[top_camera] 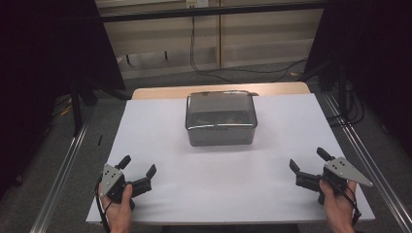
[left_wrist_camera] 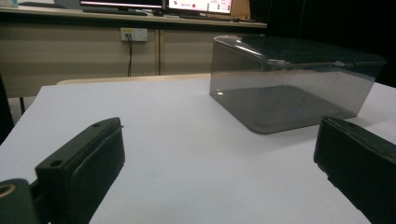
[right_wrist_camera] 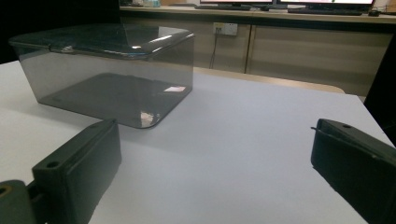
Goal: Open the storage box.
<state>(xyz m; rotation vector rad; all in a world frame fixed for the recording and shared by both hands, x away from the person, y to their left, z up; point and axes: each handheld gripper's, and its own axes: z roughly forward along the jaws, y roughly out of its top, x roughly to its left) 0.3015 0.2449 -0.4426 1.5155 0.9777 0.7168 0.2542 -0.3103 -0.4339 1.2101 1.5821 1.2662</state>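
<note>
The smoky transparent lidded box (top_camera: 221,118) sits on the white tabletop (top_camera: 228,184), toward its far middle. Well apart from it, at the near left corner, the left gripper (top_camera: 139,165) rests with its 2 jaws spread wide, holding nothing. At the near right, the right gripper (top_camera: 307,159) has its 2 jaws equally wide apart and bare, over bare table.
</note>
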